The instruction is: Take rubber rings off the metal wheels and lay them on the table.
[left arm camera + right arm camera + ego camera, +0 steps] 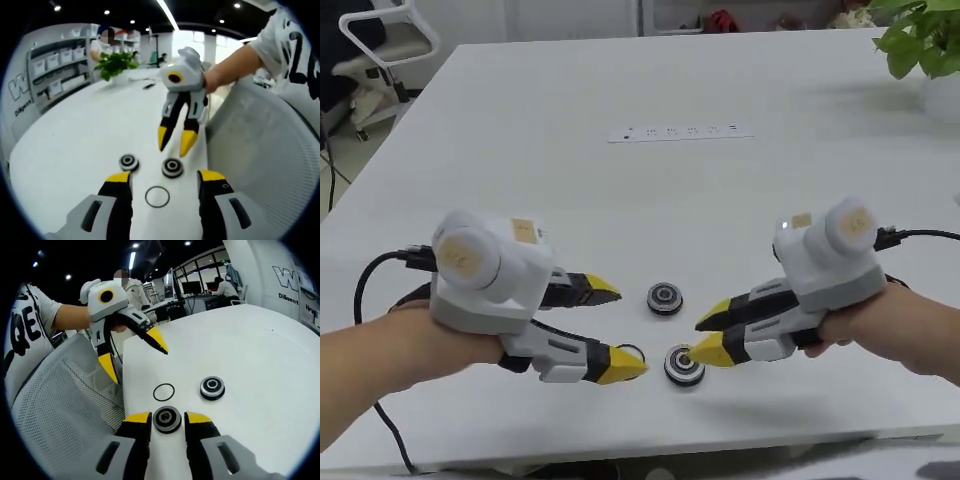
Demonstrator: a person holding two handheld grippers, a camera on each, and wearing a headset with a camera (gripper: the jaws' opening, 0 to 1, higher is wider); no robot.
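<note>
ring (pixel 157 196) left of near wheel (pixel 684 365) | far wheel (pixel 665 298) behind | all on table (pixel 620 200)

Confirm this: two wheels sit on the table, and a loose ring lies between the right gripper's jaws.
Wrong gripper. The ring lies between the open jaws of the left gripper, as the left gripper view shows; the jaws of the right gripper flank a wheel instead. The rest holds: that wheel and the other wheel sit on the table.

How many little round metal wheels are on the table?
2: one round metal wheel sits between the right gripper's yellow tips, the other wheel lies just beyond it.
</note>
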